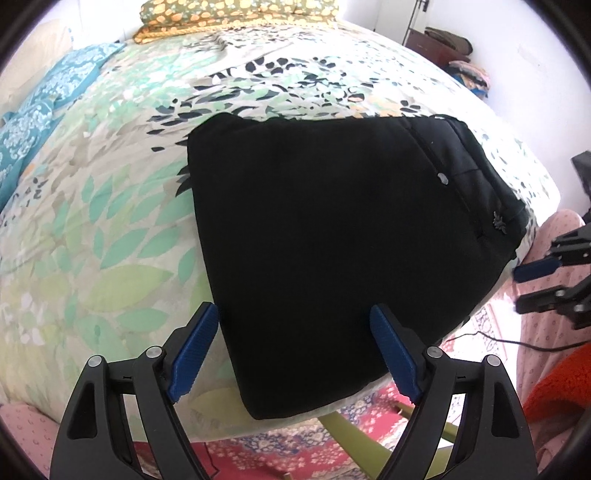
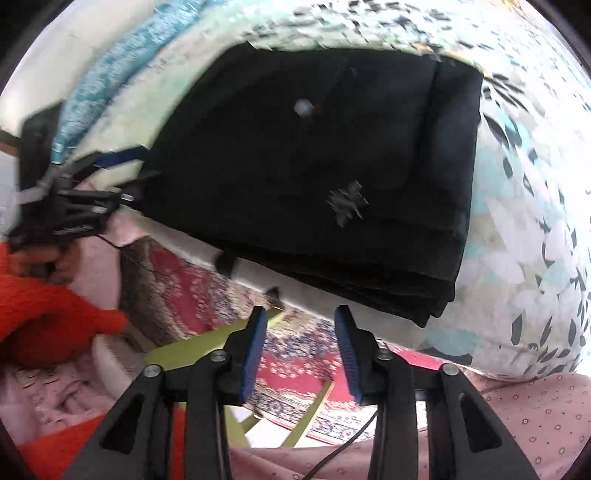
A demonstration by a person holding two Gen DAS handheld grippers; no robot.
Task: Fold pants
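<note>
Black pants [image 1: 332, 221], folded into a thick rectangle, lie on the leaf-patterned bedspread [image 1: 92, 240] near the bed's front corner. A button and a small emblem show near the waistband. My left gripper [image 1: 293, 308] stands open above the fold's near left part: one fingertip is at the cloth's left edge, the other over the black fabric. In the right wrist view the pants [image 2: 314, 166] fill the middle. My right gripper [image 2: 300, 314] is open with nothing between its fingers, off the bed's edge over the carpet. The left gripper [image 2: 122, 173] shows at the pants' left side.
An orange floral pillow [image 1: 236, 14] lies at the head of the bed, and a teal cloth [image 1: 44, 107] along its left side. Below the bed's edge are a red patterned carpet [image 2: 295, 369], a green chair frame [image 2: 192, 350] and a black cable [image 2: 340, 454]. An orange sleeve [image 2: 44, 314] is at left.
</note>
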